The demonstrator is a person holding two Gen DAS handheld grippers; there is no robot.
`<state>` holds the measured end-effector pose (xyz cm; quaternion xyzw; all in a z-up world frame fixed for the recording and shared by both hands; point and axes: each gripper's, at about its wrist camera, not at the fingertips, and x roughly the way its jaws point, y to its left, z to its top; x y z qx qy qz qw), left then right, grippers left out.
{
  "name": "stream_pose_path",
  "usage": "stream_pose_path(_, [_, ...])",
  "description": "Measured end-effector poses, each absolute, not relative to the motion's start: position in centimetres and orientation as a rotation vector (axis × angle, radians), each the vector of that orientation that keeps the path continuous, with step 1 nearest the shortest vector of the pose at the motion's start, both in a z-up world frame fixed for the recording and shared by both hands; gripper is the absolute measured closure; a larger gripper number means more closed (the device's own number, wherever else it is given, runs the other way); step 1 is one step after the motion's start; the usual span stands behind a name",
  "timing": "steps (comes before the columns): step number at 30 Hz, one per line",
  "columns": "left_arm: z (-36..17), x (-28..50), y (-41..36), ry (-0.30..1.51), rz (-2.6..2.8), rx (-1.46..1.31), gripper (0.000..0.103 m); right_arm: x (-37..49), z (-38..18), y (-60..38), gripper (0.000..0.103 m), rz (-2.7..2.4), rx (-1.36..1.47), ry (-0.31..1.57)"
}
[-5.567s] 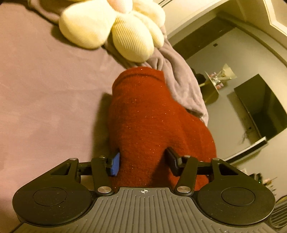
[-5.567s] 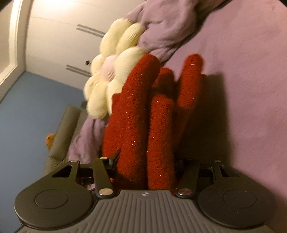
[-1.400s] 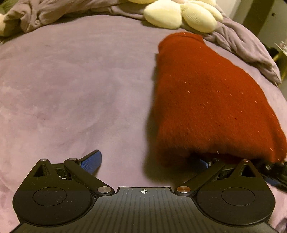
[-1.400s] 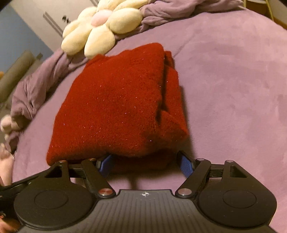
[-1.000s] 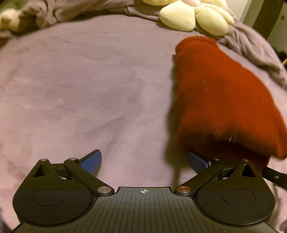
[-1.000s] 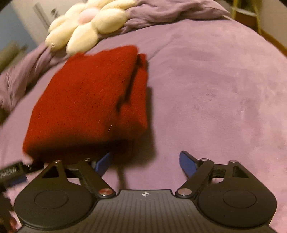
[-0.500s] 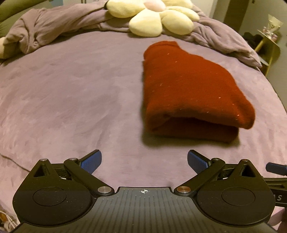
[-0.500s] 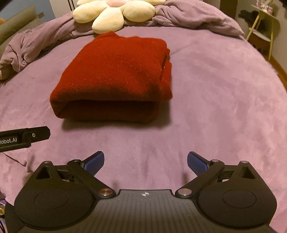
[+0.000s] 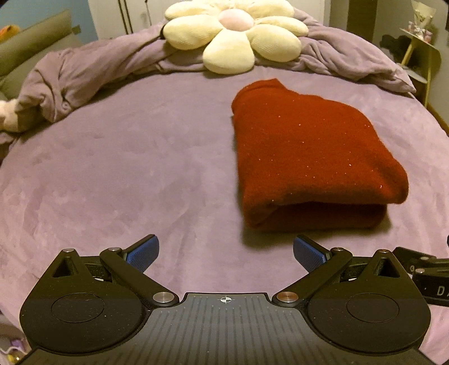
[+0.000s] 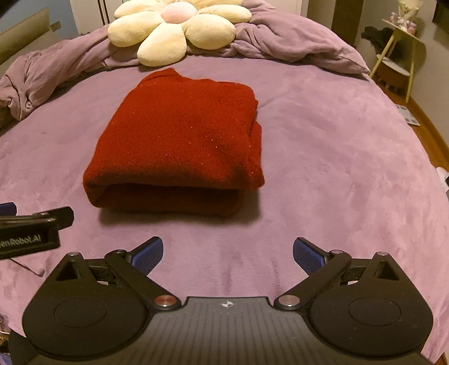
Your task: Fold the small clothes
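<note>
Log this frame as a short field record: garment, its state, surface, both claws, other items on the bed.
garment: red knit sweater
state: folded into a compact stack, fold edge facing the cameras
surface: purple bedspread
left claw: open, empty, clear of the sweater
right claw: open, empty, clear of the sweater
other items: cream flower pillow and a crumpled purple blanket at the far end

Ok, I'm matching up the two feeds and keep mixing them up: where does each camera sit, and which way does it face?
Left wrist: on the left gripper, looking down its open fingers across the purple bed; folded red knit sweater ahead right.
Right wrist: on the right gripper, open, facing the same sweater; the left gripper pokes in at left.
Shared: sweater, cream flower-shaped pillow.
</note>
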<state>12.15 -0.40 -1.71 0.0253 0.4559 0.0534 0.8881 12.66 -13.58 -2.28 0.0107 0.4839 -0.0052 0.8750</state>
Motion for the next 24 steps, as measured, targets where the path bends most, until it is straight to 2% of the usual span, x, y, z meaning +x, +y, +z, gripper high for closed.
stream_pose_path(24, [-1.83,12.36,-0.69,0.976,0.092,0.054,0.000,12.71,-1.94,-13.80,0.004,-0.035,0.035,1.029])
